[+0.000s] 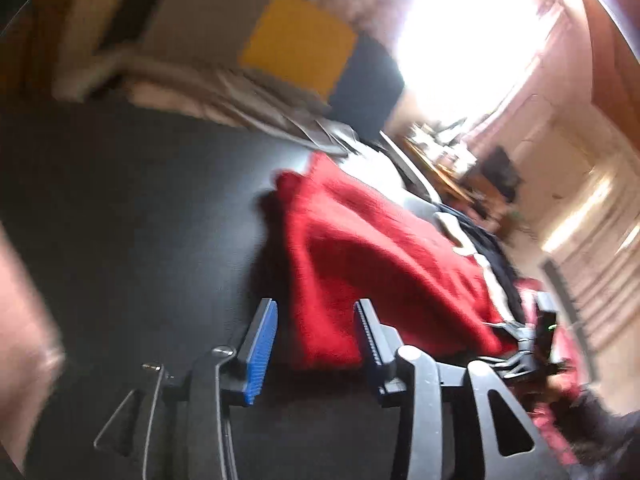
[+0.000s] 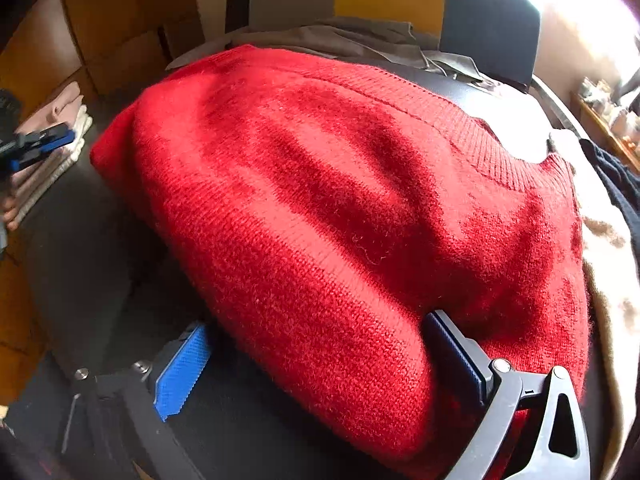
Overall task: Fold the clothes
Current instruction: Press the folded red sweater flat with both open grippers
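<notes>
A red knitted sweater (image 2: 340, 208) lies in a folded bundle on the black table (image 2: 80, 248). Its ribbed neckline points to the far right. My right gripper (image 2: 312, 356) is open, its jaws wide on either side of the sweater's near edge. In the blurred left wrist view the sweater (image 1: 360, 264) lies just ahead. My left gripper (image 1: 316, 344) is open with the sweater's edge between its blue pads. The left gripper also shows at the left edge of the right wrist view (image 2: 40, 142). The right gripper shows low at the right of the left wrist view (image 1: 536, 344).
A stack of folded pale clothes (image 2: 56, 148) sits at the table's left. A grey garment (image 2: 360, 40) lies behind the sweater. A beige cloth (image 2: 612, 280) and dark clothing (image 2: 616, 184) lie to the right. Yellow and dark chair backs (image 1: 300, 40) stand beyond the table.
</notes>
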The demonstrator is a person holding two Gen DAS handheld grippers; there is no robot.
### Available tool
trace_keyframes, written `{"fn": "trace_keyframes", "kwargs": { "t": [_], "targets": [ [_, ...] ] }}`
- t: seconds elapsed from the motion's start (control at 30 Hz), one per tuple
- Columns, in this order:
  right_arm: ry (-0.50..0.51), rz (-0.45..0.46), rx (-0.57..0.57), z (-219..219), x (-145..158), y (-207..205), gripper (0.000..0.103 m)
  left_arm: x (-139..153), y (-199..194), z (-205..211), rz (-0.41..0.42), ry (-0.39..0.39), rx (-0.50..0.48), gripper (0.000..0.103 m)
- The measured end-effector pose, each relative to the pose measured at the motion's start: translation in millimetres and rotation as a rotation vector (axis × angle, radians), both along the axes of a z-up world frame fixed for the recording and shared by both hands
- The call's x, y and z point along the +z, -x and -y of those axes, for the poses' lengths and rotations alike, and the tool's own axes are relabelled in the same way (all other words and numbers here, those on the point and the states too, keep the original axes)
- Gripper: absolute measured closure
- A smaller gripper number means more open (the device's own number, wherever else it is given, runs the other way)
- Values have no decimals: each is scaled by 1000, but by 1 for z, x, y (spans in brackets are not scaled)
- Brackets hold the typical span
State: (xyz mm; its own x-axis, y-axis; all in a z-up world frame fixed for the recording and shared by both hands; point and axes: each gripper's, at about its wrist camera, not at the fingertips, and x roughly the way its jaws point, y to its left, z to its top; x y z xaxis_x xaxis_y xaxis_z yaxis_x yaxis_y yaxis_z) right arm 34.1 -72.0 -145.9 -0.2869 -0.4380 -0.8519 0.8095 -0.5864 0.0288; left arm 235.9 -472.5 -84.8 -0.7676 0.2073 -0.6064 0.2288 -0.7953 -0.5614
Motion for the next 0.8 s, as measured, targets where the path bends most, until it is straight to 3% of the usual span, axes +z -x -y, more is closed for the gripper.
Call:
{"fn": "trace_keyframes", "kwargs": {
  "t": [0.1,0.2,0.27,0.3,0.4,0.5,0.67,0.8],
  "targets": [
    [11,-8,-8,2,2,1,0,-10,27,-5,31,-5,-53,51],
    [35,-40,-5,-1,1,-2,0,-23,47,-11,84,-15,-91,54],
    [49,-58,2,-3,1,-4,0,-29,52,-18,107,-13,-105,79],
    [53,-62,5,-5,2,-5,0,-30,50,-23,108,-5,-107,98],
    [47,-39,-3,-6,10,-5,0,-32,33,-39,108,-12,-132,99],
    [106,14,-24,-18,30,-4,0,-24,-5,-51,89,-17,-136,99],
    [265,94,-103,-86,60,-3,0,-20,-83,-73,104,-18,-113,99],
    [288,145,-200,-143,55,0,0,-33,-124,-75,158,-26,-37,99]
  ]
}}
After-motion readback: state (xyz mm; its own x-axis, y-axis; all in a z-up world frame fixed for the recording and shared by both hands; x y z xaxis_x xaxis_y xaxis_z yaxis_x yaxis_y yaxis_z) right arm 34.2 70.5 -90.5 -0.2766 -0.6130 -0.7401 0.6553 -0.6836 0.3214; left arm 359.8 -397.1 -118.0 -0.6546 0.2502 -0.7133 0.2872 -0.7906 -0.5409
